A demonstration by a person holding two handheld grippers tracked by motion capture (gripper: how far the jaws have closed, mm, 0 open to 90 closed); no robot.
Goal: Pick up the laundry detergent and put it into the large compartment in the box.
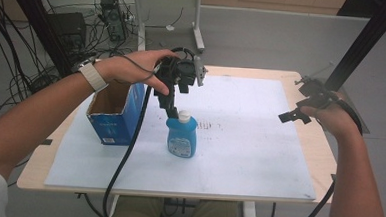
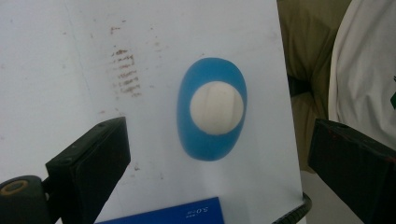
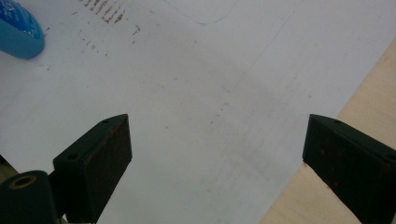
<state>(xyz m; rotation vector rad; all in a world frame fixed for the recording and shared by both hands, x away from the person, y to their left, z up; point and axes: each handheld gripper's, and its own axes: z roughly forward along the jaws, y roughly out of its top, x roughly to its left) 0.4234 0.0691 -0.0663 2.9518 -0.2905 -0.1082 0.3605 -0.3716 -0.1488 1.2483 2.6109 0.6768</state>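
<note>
Two claws in frame, one per hand. Left claw (image 1: pixel 173 105) hangs pointing down, right above a blue bottle (image 1: pixel 181 136) with a white cap (image 1: pixel 184 116), held by the left hand (image 1: pixel 143 66) that wears a white wristband (image 1: pixel 93 76). Left gripper view looks straight down on the bottle (image 2: pixel 211 108): the cap (image 2: pixel 216 108) sits between the two black jaws, which are spread wide and touch nothing, so this claw is open; from this angle I cannot tell how far above the cap the tips are. Bottle stands upright on a white mat (image 1: pixel 249 141) laid over a wooden table (image 1: pixel 317 140). Just beside the left claw, on its outer side, is an open blue cardboard box (image 1: pixel 115 114), near the bottle but not touching it; a corner of the box (image 2: pixel 177 215) shows at the bottom of the left gripper view. Brown smudges (image 1: pixel 211 125) mark the mat just beyond the bottle, also seen as smudges (image 2: pixel 126 74) in the left gripper view. Black cable (image 1: pixel 129 145) trails from the left claw down past the table edge. Right claw (image 1: pixel 296 115) hovers at the right edge of the mat, well apart from the bottle, held by the right hand (image 1: pixel 333 116). Right gripper view shows its jaws wide apart with bare mat (image 3: pixel 210 102) between them, gripping nothing, so open too; the bottle (image 3: pixel 18 28) is far off at the upper left corner and a strip of table (image 3: pixel 369 93) lies by the right jaw.
</note>
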